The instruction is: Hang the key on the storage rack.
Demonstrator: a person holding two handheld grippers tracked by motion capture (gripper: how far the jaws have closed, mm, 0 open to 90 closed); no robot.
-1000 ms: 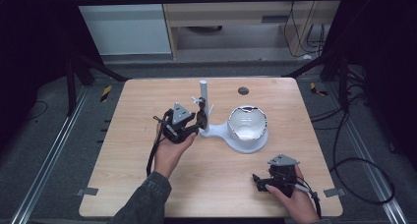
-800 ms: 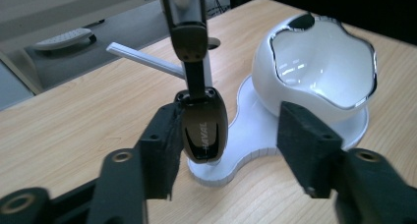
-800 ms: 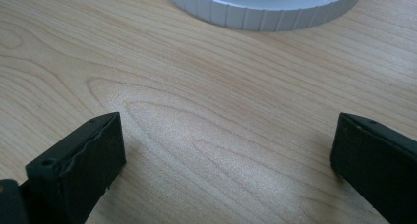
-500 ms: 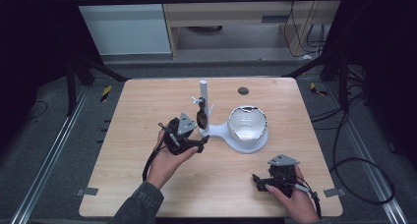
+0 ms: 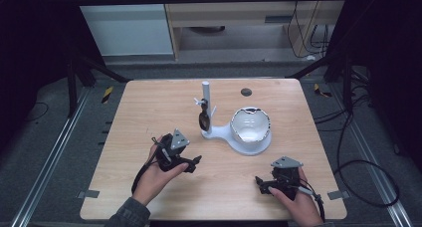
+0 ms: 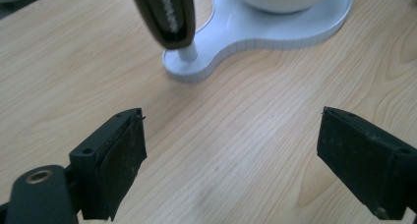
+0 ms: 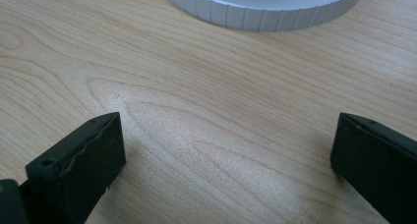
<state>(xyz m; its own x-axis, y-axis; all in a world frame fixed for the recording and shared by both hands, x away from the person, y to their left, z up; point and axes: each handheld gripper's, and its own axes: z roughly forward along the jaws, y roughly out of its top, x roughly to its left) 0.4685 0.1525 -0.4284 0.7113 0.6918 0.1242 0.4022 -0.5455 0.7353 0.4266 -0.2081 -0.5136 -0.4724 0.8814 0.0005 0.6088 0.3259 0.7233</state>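
Sunglasses (image 5: 204, 118) hung folded on the white stand (image 5: 207, 107), next to the bowl (image 5: 250, 126) on the same base. The left gripper (image 5: 195, 161) sat low over the bench (image 5: 149, 112), short of the stand; its jaws had just been opening and stood wide, nothing between them. The right gripper (image 5: 260, 183) rested near the bench's front edge, jaws wide and empty. Best to draw the left hand straight away, avoiding the dangling glasses.

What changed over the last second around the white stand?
The left tongs let go of the dark spoon, now hanging on the stand, opened their jaws and drew back toward the person. The right tongs, open, and the bowl stayed put.
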